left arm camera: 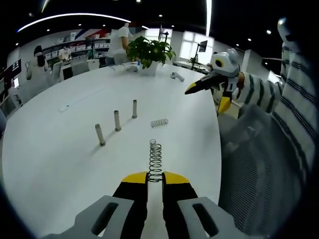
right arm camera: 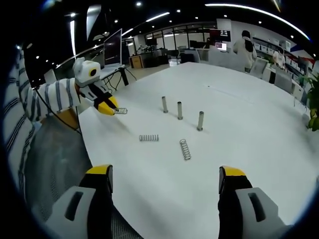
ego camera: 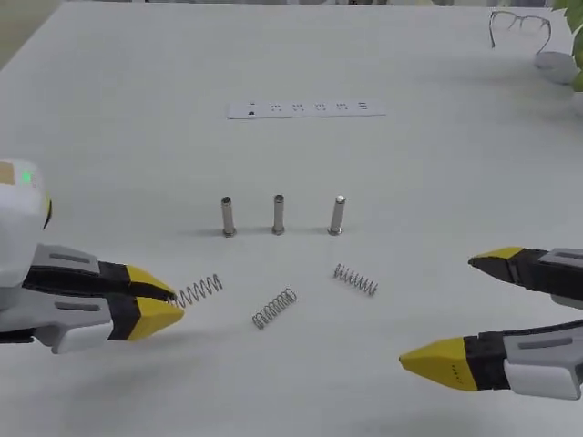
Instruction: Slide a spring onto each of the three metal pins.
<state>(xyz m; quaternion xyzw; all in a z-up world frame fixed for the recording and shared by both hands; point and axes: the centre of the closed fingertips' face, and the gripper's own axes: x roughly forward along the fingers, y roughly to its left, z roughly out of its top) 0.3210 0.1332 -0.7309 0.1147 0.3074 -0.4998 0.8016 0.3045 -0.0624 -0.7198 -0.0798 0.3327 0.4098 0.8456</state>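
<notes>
Pins: smooth glossy metal | springs: bare metal wire | table: smooth matt white | left gripper and right gripper: matt yellow-black plastic, grey plastic housings | sleeve: striped cloth

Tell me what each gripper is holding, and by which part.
The left gripper is shut on one end of a spring, the rest sticking out past its tips. The right gripper is open and holds nothing.

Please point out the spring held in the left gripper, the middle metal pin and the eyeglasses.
held spring (left arm camera: 155, 158): left gripper view, middle of its coils.
middle metal pin (ego camera: 279, 215): head view, middle of its shaft.
eyeglasses (ego camera: 520, 18): head view, bridge of the frame.
</notes>
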